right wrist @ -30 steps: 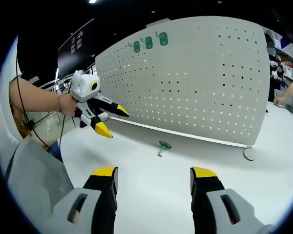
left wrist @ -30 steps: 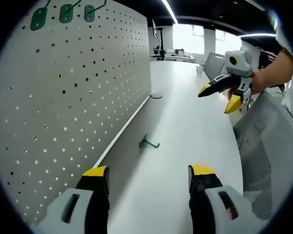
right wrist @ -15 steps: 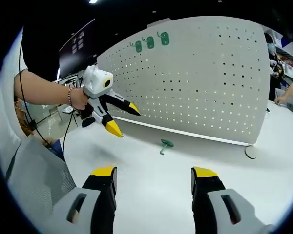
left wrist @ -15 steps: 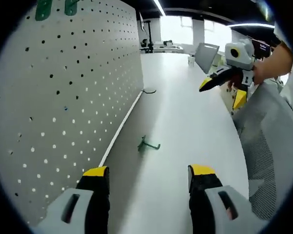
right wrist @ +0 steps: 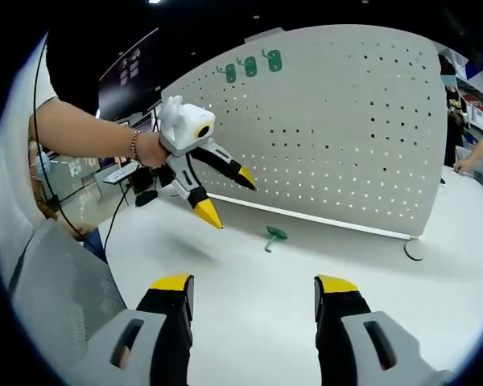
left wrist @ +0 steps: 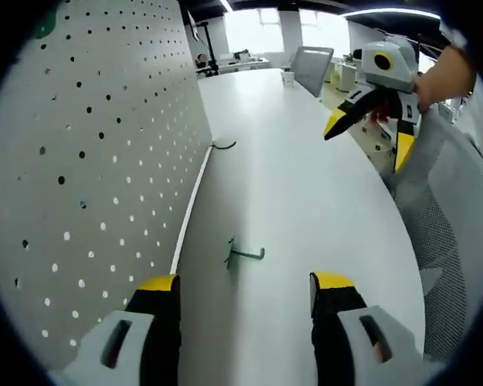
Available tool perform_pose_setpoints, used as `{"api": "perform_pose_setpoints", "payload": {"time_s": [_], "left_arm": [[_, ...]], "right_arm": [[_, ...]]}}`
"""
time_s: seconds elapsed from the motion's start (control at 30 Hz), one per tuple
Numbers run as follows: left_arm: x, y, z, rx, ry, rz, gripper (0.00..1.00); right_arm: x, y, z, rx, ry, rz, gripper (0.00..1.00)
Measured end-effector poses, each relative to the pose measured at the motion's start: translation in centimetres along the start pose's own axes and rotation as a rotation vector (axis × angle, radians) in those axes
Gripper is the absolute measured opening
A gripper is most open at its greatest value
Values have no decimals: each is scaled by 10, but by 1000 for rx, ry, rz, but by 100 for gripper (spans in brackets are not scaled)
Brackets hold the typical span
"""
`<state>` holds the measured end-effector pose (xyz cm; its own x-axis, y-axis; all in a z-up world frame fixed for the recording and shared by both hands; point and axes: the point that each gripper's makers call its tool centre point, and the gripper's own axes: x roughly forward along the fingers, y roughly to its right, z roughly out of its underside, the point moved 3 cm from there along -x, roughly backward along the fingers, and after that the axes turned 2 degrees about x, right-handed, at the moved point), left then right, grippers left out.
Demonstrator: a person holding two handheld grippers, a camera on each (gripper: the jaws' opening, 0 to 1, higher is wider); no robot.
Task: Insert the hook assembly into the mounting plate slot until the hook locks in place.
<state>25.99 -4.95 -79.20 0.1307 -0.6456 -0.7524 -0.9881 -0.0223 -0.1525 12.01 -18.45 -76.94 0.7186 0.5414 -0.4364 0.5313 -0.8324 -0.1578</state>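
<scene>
The green hook [left wrist: 241, 255] lies flat on the white tabletop [left wrist: 306, 201], just ahead of the left gripper [left wrist: 244, 287] and roughly midway between its two yellow-tipped fingers [left wrist: 158, 285], which stand released and hold nothing. The hook is apart from both fingers, with bare tabletop between. To the left of those fingers the white pegboard [left wrist: 88, 161] rises upright from the tabletop, and the hook rests near its lower edge without touching it.

In the right gripper view the same hook [right wrist: 273, 236] sits farther out, well beyond the right gripper [right wrist: 254, 288], whose fingers [right wrist: 174, 285] are also spread wide and empty. The left gripper [right wrist: 229, 195] hangs above the tabletop [right wrist: 249, 322] to the left of the hook, its fingers parted and pointing down toward it, not touching. Three green hooks [right wrist: 250, 66] hang in a row high on the pegboard [right wrist: 338, 129]. In the left gripper view, the right gripper [left wrist: 369, 137] hovers open above the tabletop's far right edge, beside a grey mesh chair [left wrist: 455, 241].
</scene>
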Motion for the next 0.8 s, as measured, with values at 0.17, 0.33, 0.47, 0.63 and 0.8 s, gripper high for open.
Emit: {"api": "perform_pose_setpoints", "payload": {"time_s": [0.17,0.33,0.47,0.63,0.8], "left_arm": [[11,-6,-2,23,-23,30,66],[24,-8,-2,42,-51,69,65],[31,-9,-1,74,-72,92,65],[40,-11,-2,108,-103,121,65],[51,-13,-1,155,-144,156,65]], "right_arm": [[-1,0,0,11,1,5,59],[-1,-1,1,7,-3,2,58],[0,-5,3,-5,-19,-10,58],[2,-7,4,-8,-25,-15,59],[3,-7,6,-9,-36,-15,60]]}}
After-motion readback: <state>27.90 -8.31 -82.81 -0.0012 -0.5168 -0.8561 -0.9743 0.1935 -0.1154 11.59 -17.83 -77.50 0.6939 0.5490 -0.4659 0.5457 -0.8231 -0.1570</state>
